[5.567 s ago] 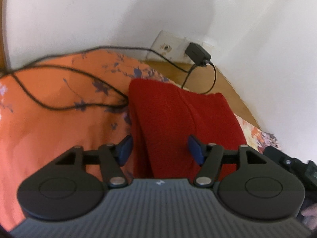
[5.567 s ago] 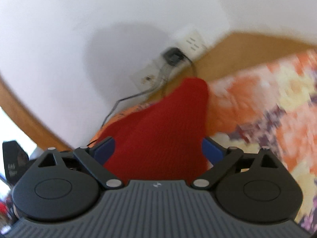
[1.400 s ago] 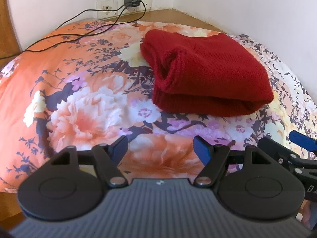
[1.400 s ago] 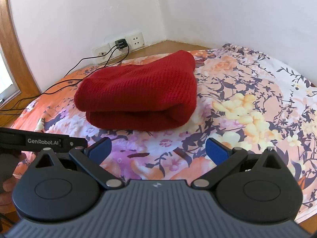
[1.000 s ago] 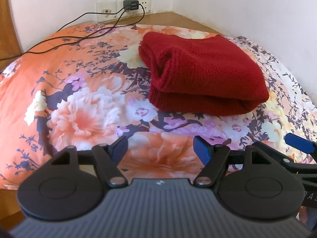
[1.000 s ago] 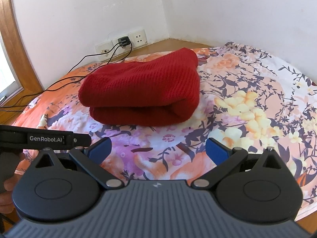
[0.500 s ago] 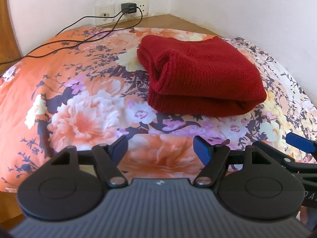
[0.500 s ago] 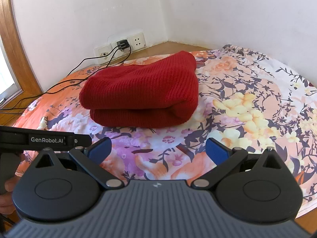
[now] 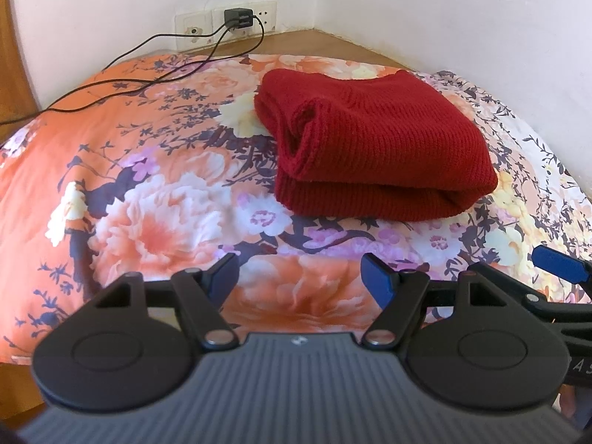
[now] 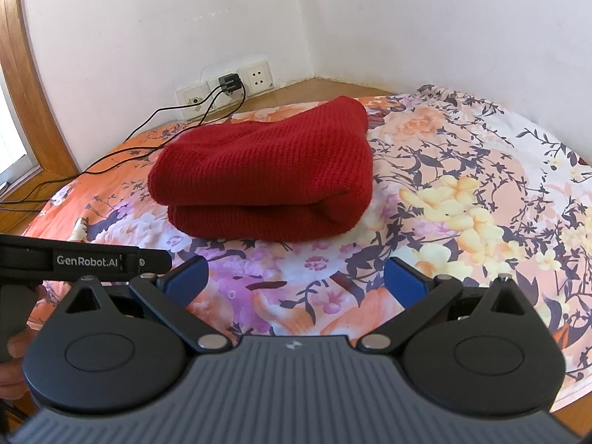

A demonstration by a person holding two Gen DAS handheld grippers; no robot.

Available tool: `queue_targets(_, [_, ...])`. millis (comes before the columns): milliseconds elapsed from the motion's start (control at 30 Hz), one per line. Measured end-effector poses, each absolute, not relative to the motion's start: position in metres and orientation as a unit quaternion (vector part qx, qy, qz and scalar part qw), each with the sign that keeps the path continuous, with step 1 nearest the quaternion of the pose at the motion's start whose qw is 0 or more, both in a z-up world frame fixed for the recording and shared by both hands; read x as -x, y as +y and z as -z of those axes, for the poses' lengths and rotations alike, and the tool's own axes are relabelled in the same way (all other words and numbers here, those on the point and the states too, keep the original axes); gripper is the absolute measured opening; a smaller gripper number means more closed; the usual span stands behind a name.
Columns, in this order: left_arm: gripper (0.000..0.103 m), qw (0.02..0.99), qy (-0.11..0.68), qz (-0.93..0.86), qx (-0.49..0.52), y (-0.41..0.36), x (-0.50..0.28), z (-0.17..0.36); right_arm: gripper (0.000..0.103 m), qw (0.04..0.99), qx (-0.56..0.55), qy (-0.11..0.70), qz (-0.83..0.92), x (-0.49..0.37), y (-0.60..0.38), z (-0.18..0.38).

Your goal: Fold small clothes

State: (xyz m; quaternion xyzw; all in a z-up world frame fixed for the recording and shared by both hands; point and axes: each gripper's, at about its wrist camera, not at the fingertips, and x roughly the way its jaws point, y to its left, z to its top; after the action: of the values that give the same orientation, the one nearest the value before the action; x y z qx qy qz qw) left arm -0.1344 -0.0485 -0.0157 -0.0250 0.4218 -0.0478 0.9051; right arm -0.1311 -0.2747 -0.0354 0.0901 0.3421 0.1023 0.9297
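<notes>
Red knit garment (image 9: 373, 148) (image 10: 266, 181) lay folded in two layers on floral cloth (image 9: 148, 192) (image 10: 462, 192), toward the cloth's far edge, near the wall corner. Fold closed along right end and near side; open layered edges faced left, as seen from left wrist view. Rested flat, touched by neither tool.

Left tool (image 9: 299, 275) hovered over cloth's near edge, well short of garment. Blue pads (image 9: 375, 277) stood wide apart, nothing between them but cloth pattern. Right tool (image 10: 296, 281) likewise over near edge, pads (image 10: 405, 283) wide apart, empty. Right tool's blue tip (image 9: 560, 264) visible at right margin of left view; left tool's body (image 10: 85, 259), lettered "GenRobot.AI", visible at left margin of right view, with part of a hand (image 10: 11, 355) gripping its handle.

Wall sockets (image 9: 225, 24) (image 10: 225, 87) behind cloth's far edge; black charger (image 9: 238, 18) (image 10: 229, 82) plugged in, two black cables (image 9: 122, 85) (image 10: 122, 151) trailing from it across cloth's far-left part and off to the left. Wooden frame (image 10: 26, 85) at left of right view.
</notes>
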Motion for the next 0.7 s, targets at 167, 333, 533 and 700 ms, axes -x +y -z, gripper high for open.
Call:
queue_targets(167, [0.074, 0.905, 0.422, 0.050, 0.023, -0.0492, 0.1323, 0.0152, 0.103, 0.930, -0.090, 0.343, -0.101, 0.1290, -0.2755, 0.0351])
queue_targets(333, [0.074, 0.905, 0.422, 0.051, 0.023, -0.0501, 0.1329, 0.0159, 0.103, 0.930, -0.090, 0.343, -0.101, 0.1296, -0.2758, 0.0356])
queue_targets(533, [0.074, 0.905, 0.422, 0.050, 0.023, -0.0502, 0.1335, 0.0157, 0.103, 0.930, -0.090, 0.343, -0.101, 0.1303, -0.2757, 0.0352])
queue_targets(700, [0.074, 0.905, 0.422, 0.050, 0.023, -0.0504, 0.1340, 0.0151, 0.103, 0.930, -0.088, 0.342, -0.102, 0.1303, -0.2755, 0.0344])
